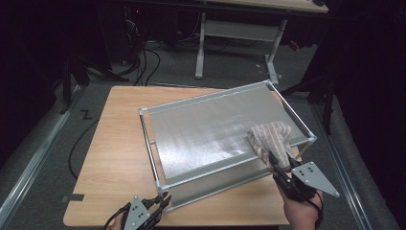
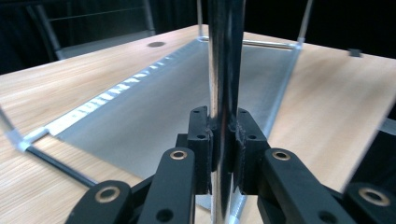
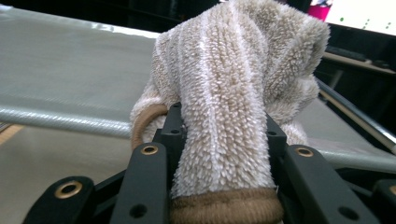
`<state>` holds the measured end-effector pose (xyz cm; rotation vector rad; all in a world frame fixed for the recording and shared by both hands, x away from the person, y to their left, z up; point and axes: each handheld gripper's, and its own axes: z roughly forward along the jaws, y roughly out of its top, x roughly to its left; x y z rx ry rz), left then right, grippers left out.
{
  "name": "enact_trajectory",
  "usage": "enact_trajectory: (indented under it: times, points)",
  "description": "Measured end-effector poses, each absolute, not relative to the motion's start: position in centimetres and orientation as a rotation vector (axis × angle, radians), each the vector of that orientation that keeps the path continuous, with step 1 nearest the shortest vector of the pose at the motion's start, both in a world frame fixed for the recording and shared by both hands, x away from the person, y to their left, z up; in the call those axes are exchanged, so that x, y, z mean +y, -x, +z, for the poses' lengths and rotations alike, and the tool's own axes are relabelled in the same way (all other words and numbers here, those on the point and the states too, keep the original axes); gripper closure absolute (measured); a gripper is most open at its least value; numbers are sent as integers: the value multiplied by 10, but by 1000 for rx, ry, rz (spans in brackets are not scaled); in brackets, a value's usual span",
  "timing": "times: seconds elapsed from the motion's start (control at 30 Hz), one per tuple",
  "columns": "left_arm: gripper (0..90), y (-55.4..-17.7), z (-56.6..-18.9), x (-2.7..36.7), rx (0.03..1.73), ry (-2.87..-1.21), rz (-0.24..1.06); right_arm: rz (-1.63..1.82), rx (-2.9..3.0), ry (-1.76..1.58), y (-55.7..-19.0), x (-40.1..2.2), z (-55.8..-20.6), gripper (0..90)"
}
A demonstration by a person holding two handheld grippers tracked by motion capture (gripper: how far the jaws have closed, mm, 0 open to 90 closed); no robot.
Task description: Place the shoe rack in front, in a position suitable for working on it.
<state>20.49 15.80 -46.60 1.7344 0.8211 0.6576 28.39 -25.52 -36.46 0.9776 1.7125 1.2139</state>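
A metal rack with a silvery shelf sheet [image 1: 206,129] stands on the wooden table [image 1: 115,143]. My left gripper [image 1: 163,197] is at the rack's near-left corner, shut on an upright chrome post [image 2: 226,70]; the left gripper view has both pads [image 2: 204,140] pressed against it. A beige striped fluffy towel [image 1: 270,136] lies bunched on the shelf's right end. My right gripper [image 1: 277,165] reaches in from the near right and is shut on the towel [image 3: 233,79], whose brown hem hangs between the jaws.
The rack takes up the table's middle and right, with bare wood to its left and a narrow strip along the front edge. Behind the table stands a white-legged desk [image 1: 200,48], with cables [image 1: 143,62] on the floor.
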Motion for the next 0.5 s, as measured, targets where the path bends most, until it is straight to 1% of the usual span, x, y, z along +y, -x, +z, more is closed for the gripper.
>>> enact_trajectory:
  times: [0.23,0.33,0.43,0.5]
  points:
    - [798,-225,-466,214,978,-1654,704,1259,1815,-884,-294,-206,-371,650]
    - [800,-233,-466,239,1049,-1639,785,1282,1851,-838,-298,-184,-371,650]
    - [800,-235,-466,253,1080,-1637,837,1294,1882,-804,-301,-166,-370,650]
    - [799,-236,-468,258,1094,-1627,847,1301,1898,-789,-302,-161,-368,650]
